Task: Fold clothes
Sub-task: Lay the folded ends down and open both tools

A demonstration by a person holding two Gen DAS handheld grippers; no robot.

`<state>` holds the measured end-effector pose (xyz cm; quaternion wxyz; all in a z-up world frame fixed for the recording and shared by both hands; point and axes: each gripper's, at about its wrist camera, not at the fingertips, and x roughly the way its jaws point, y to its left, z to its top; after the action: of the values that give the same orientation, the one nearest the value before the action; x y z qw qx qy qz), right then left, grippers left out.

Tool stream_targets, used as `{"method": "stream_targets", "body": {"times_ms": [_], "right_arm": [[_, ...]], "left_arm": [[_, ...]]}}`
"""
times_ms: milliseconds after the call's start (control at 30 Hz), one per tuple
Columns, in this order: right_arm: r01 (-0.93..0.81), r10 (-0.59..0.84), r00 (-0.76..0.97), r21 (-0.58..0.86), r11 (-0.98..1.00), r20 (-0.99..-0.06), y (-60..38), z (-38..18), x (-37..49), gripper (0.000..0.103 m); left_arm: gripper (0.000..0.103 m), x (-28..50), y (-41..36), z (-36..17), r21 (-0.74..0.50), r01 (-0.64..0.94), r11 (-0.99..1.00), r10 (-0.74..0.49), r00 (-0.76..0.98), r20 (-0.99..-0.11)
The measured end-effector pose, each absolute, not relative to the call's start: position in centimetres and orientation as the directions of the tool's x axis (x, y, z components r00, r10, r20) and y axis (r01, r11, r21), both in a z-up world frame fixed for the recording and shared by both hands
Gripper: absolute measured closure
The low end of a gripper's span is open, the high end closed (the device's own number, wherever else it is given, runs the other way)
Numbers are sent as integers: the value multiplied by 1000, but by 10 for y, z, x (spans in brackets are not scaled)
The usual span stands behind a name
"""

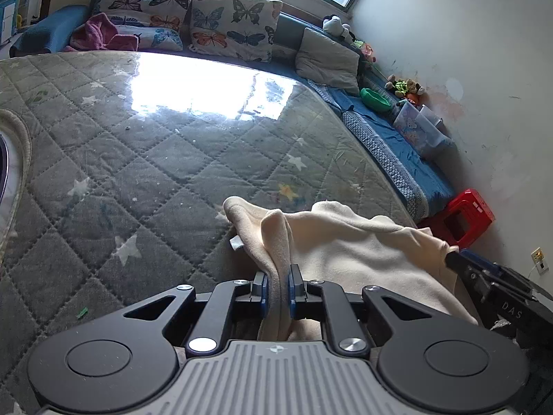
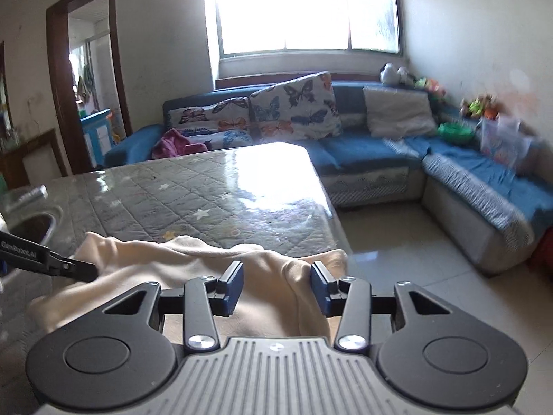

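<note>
"GenRoboAI" marks the left claw (image 1: 277,288), pinching the soft cream fleece cloth (image 1: 349,242); the right claw (image 2: 276,288) gapes partway (cloth loose between).

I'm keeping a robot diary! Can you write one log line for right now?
task: fold clothes | left gripper: shut on cream garment | right gripper: open, garment between | surface: quilted table

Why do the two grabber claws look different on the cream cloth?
The left gripper has its jaws squeezed shut on a bunched fold of the cream cloth; the right gripper has its jaws standing apart, with cloth lying loose between them. The left pinches, the right does not. Both have blue pads and sit over the same cloth.
</note>
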<state>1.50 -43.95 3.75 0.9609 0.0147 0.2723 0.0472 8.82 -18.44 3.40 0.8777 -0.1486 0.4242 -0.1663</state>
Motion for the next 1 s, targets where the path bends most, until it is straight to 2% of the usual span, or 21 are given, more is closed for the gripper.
{"method": "stream_targets", "body": {"times_ms": [100, 400, 733, 1000], "right_arm": [[-51, 59, 859, 29, 998, -509, -440, 40, 15, 60], [-195, 260, 771, 172, 965, -582, -433, 18, 5, 60], [-256, 267, 736, 110, 960, -622, -415, 10, -19, 57], [-290, 317, 712, 149, 945, -627, -416, 22, -31, 56]], "left_arm": [[91, 87, -183, 33, -403, 158, 901, -415, 583, -699], [91, 83, -180, 32, -408, 150, 901, -414, 580, -701], [90, 69, -166, 33, -432, 146, 890, -432, 573, -697], [85, 61, -153, 38, -428, 149, 891, -431, 574, -697]]}}
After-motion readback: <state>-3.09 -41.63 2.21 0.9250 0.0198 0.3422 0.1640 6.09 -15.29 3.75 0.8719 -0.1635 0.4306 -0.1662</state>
